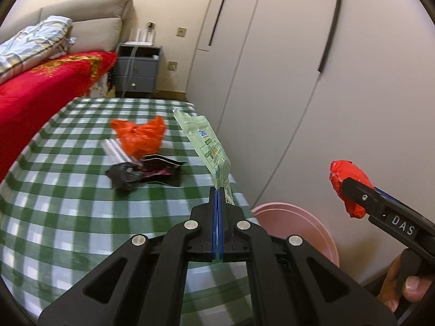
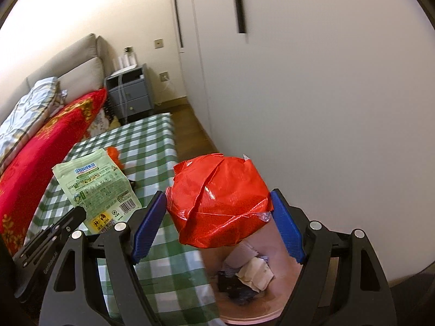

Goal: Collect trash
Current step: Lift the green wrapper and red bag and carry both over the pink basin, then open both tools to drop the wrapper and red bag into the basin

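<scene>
- The round pink plastic bin (image 1: pixel 312 225) is half hidden behind the checked bench edge and the left tool.
- A dark crumpled wrapper (image 2: pixel 235 285) in the bin is blurred, its print unreadable.
- The orange plastic bag (image 2: pixel 115 155) peeks from behind the pale green pouch (image 2: pixel 98 187).

Left wrist view low over checked table (image 1: pixel 81 217), right wrist view above pink bin (image 2: pixel 244 309), both facing bedside.

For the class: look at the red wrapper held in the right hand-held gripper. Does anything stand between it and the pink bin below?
Nothing visible does. The red wrapper hangs in the right hand-held gripper directly above the open pink bin, which holds only earlier trash at its bottom.
</scene>
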A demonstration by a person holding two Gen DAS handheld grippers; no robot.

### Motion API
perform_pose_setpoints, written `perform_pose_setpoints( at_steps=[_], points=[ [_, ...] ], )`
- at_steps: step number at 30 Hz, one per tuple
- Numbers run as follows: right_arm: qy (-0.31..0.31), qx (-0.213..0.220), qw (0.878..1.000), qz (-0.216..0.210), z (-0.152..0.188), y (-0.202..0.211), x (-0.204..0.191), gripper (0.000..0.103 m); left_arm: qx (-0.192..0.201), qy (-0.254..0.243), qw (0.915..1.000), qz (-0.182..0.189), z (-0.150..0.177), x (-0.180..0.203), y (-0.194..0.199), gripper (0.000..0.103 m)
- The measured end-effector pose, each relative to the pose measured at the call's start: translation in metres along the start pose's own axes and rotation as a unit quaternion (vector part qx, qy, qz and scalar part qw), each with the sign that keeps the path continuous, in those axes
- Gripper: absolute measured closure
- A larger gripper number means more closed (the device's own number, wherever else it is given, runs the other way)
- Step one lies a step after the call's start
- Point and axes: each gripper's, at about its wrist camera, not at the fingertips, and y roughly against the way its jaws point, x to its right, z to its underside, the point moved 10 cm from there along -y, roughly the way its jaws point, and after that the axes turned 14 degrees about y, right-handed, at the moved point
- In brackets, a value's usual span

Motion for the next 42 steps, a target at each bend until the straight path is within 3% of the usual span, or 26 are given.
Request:
perform_pose_setpoints(
  at_steps=[15, 24, 30, 42],
  points=[
    [-0.040, -0.020, 0.998, 0.045, 0.013, -0.009, 0.050, 0.027, -0.063, -0.019, 0.9964, 0.054, 0.050, 0.066, -0.047, 0.103],
    [-0.071, -0.032, 0.995, 0.060, 0.017, -0.024, 0.065, 0.025, -0.098, -0.029, 0.9922, 0.071, 0.075, 0.084, -0.070, 0.103],
    [-0.086, -0.040, 0.993, 0.064, 0.021, -0.031, 0.068, 0.020, -0.121, -0.002, 0.9903, 0.067, 0.082, 0.072, -0.080, 0.096],
    [-0.078, -0.020, 0.996, 0.041, 0.015, -0.028, 0.050, 0.019, -0.094, 0.011, 0.9946, 0.042, 0.063, 0.042, -0.062, 0.096]
  ],
)
